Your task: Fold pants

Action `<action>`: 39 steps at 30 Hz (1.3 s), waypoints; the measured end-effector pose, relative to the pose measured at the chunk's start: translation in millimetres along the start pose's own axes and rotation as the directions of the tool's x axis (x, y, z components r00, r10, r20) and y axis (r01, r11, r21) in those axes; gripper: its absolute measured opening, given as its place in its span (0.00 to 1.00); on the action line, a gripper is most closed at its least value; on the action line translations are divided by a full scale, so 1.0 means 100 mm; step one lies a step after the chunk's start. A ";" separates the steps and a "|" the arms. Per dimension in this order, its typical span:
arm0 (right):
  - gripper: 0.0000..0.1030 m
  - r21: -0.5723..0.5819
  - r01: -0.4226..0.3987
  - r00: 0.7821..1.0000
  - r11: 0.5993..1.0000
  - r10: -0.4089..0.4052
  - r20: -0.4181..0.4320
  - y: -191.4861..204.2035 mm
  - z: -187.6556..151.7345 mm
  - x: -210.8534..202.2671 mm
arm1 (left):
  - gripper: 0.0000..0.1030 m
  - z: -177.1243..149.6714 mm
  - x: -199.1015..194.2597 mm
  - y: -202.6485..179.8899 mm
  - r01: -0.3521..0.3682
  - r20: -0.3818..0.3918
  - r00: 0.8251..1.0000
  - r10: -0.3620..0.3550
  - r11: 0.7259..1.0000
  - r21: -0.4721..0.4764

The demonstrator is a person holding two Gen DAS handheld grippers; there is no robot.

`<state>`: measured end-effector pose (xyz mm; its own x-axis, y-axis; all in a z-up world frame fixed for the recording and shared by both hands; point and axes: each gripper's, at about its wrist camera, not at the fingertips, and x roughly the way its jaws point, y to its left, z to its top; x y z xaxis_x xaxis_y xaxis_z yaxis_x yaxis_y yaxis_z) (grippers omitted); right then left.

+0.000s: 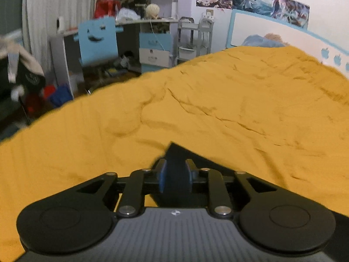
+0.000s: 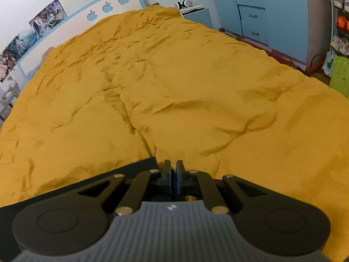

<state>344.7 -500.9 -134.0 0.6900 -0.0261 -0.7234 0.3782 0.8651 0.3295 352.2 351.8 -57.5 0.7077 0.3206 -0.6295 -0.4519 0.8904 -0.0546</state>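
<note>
Dark pants point(image 1: 174, 152) lie on a yellow bed cover point(image 1: 218, 98), with one corner poking out ahead of my left gripper point(image 1: 176, 170). Its blue-padded jaws stand apart and dark cloth fills the gap between them; I cannot see the pads pressing on it. In the right wrist view the pants point(image 2: 130, 172) form a flat dark sheet with a square corner just left of my right gripper point(image 2: 173, 170). That gripper is shut, with only a thin slit between its jaws, and no cloth shows in it. Both grippers sit low over the bed cover point(image 2: 174, 87).
Past the bed's left edge stand a blue chair point(image 1: 97, 37), a cluttered desk and a grey cart point(image 1: 194, 37). A white and blue headboard point(image 1: 261, 30) backs the bed. On the right side are a nightstand point(image 2: 196, 14), blue cabinets point(image 2: 257, 11) and a green bin point(image 2: 340, 76).
</note>
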 end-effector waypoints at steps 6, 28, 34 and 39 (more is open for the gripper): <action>0.35 0.102 -0.063 0.996 0.993 0.069 -0.058 -0.27 -0.24 -0.59 | 0.37 -0.11 -0.44 0.07 0.030 -0.025 0.999 -0.031 0.999 -0.031; 0.12 0.504 -0.253 0.961 0.826 0.275 0.032 -0.72 -0.95 -0.59 | 0.43 -0.83 -0.73 0.26 0.233 -0.050 0.959 -0.280 0.872 -0.430; 0.10 0.456 -0.222 0.970 0.862 0.244 0.012 -0.67 -0.86 -0.60 | 0.48 -0.97 -0.23 0.52 0.212 0.002 0.963 -0.271 0.748 -0.628; 0.11 0.436 -0.203 0.975 0.877 0.224 0.002 -0.66 -0.85 -0.59 | 0.48 -1.05 0.23 0.60 0.194 0.024 0.968 -0.251 0.682 -0.706</action>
<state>227.1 -513.9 -164.7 0.7586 0.1675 -0.6296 0.4609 0.5451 0.7003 284.1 379.0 -156.4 0.8113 0.0947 -0.5769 -0.5537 0.4412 -0.7062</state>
